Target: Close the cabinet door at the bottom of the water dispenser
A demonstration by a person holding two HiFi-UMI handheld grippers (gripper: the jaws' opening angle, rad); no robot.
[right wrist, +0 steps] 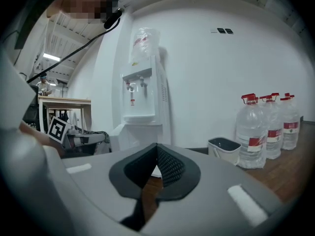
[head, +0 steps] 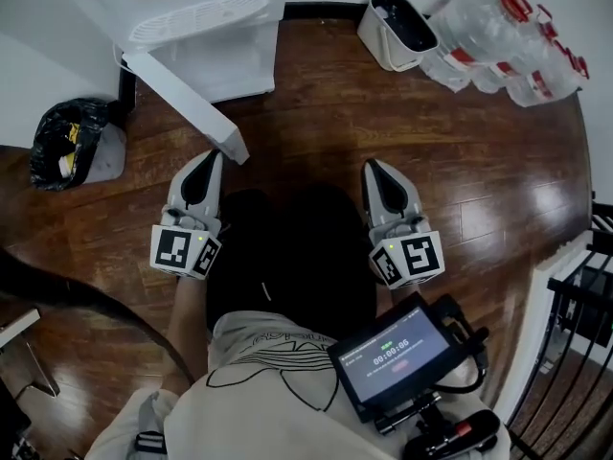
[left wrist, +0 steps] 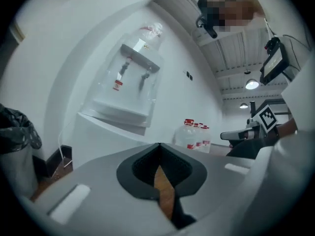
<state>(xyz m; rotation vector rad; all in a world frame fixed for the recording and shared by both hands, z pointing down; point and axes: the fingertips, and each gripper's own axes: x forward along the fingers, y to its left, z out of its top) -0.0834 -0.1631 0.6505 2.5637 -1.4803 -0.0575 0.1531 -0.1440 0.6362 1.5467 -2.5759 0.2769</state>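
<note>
The dispenser (head: pixel 206 27) stands against the wall ahead. Its bottom door (head: pixel 187 99) is swung well out over the wood floor (head: pixel 383 132), hinged at the dispenser's left corner, with its free end pointing back toward the person. The task has not started, since nothing touches the door.

The left hand-held gripper (head: pixel 213 156) is held low with its tips just short of the door's free end. Its jaws are together and hold nothing, and only floor shows through the slot behind the tips. The right hand-held gripper (head: pixel 372 166) is level with it, well to the right of the door, also closed and empty.

What could go wrong, as I judge it:
- The closed tips make a narrow, hard contact. Pressed on the door's thin end edge rather than its broad face, they would likely skid off, or drive the door toward its hinge instead of turning it.
- A push too near the hinge would have little leverage, which invites extra force and could shift the dispenser itself.
- A fast shove could make the door bounce back open, leaving it ajar.
- The bagged bin (head: pixel 67 142) sits left of the door, so a wide approach from that side could knock it.
- The white bin (head: pixel 397 32) and the bottles (head: pixel 508 46) are well apart from the door's path.
</note>
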